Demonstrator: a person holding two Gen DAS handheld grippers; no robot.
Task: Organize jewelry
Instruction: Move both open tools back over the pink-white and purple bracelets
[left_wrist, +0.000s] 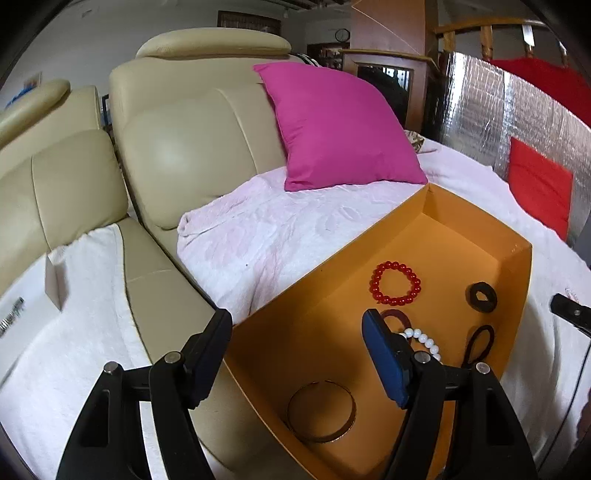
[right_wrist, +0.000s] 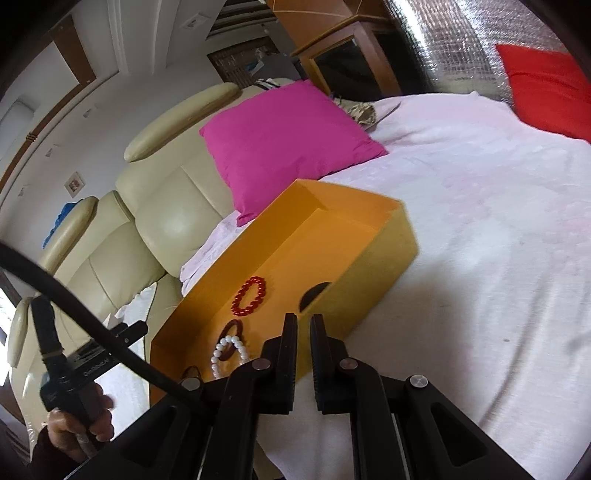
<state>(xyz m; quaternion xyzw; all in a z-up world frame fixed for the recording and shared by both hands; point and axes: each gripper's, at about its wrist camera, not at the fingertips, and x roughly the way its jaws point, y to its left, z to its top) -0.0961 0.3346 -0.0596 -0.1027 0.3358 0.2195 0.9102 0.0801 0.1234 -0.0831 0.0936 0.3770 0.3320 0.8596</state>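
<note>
On a white blanket (left_wrist: 280, 236) over a cream sofa (left_wrist: 184, 155), the orange box (left_wrist: 476, 236) runs its long axis from 7 toward 1 o'clock. Inside lie a red bead bracelet (left_wrist: 396, 283), pearl bracelet (left_wrist: 424, 341) and gold bangle (left_wrist: 321, 411). The left gripper (left_wrist: 295, 354) gapes empty over the box's 7 o'clock end; the right gripper (right_wrist: 303, 354) is clenched on nothing.

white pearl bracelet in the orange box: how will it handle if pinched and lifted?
The white pearl bracelet is a loop of separate round beads, so it will probably sag and dangle rather than hold shape. The glossy beads may slip between flat pads. It overlaps a dark red ring in the orange box, so lifting it might drag that along.
</note>
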